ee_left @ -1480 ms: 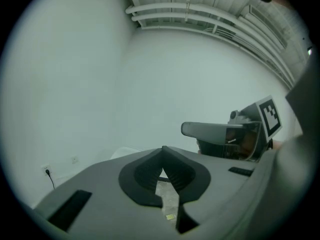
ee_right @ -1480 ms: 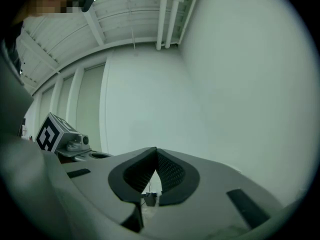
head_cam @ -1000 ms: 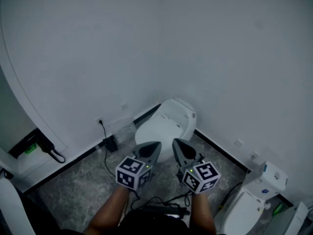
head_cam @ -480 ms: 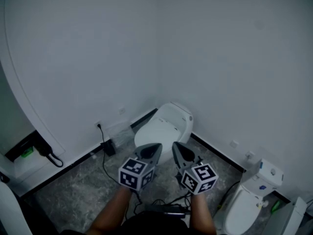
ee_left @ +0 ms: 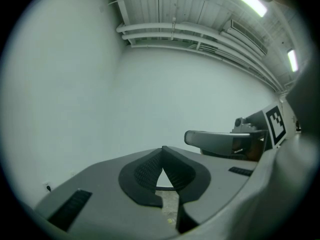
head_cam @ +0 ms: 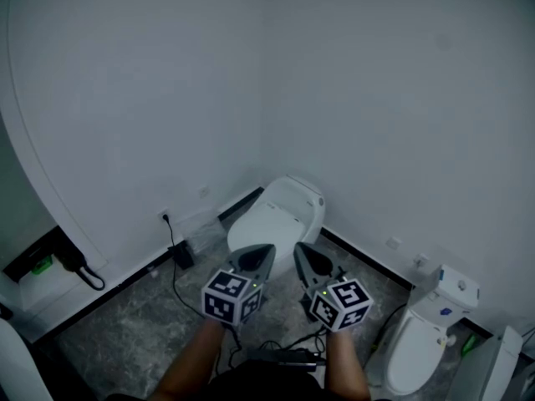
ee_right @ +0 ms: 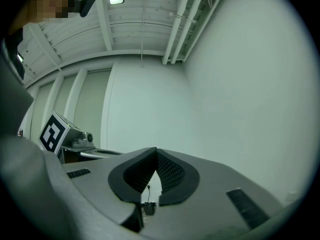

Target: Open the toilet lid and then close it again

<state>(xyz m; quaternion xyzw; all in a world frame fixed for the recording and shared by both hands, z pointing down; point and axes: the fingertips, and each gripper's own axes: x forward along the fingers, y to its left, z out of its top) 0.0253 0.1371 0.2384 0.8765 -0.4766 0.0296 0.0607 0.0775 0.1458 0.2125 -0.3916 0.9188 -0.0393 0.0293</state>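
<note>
A white toilet (head_cam: 277, 213) with its lid down stands in the corner of the room, seen in the head view. My left gripper (head_cam: 261, 250) and right gripper (head_cam: 303, 250) are held side by side in front of it, above the floor and apart from it. Both are shut with nothing between the pads. In the left gripper view the left gripper (ee_left: 163, 149) points at the bare wall, with the other gripper at its right. The right gripper (ee_right: 155, 151) likewise faces the wall in its own view. The toilet is hidden in both gripper views.
A second white toilet (head_cam: 428, 334) stands at the lower right by the wall. A black power adapter (head_cam: 180, 256) with a cable lies on the marbled floor (head_cam: 125, 324) left of the corner toilet. More black cables (head_cam: 280, 353) lie near my arms.
Both grippers have moved forward a little toward the toilet. The view has shifted with them, so the toilet and wall sockets sit slightly higher and further left in the head view.
</note>
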